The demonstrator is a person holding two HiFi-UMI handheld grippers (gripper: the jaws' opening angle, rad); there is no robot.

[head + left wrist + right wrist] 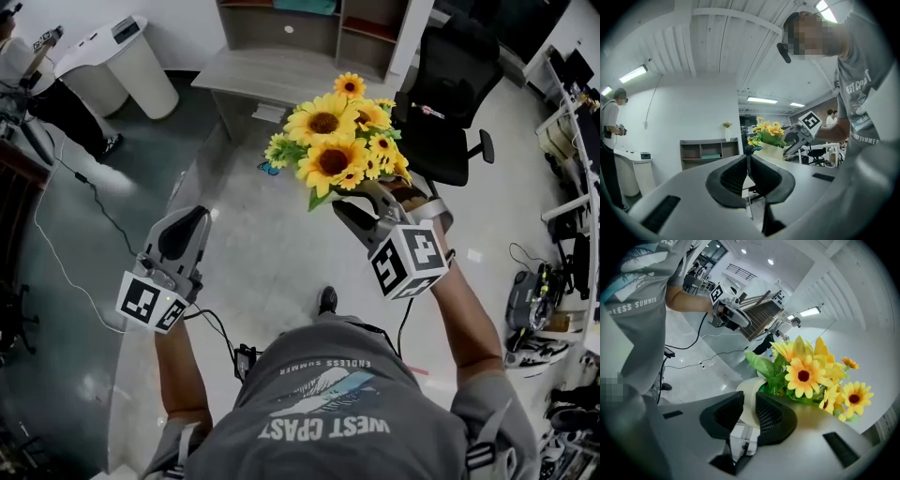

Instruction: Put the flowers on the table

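Right gripper (750, 405): clamped on cream pot of yellow artificial sunflowers (333, 141), held above floor. Left gripper (748, 164): jaws together, empty.

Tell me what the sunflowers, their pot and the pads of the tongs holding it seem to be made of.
Sunflowers: probably artificial, fabric or plastic. The petals are uniformly bright, matte and stiffly flat, and the leaves are evenly green.
Pot: cream, smooth, with a faint satin look. It could be ceramic or plastic; I cannot tell which.
Pads: black, matte and finely ribbed. They look like rubber or soft plastic.
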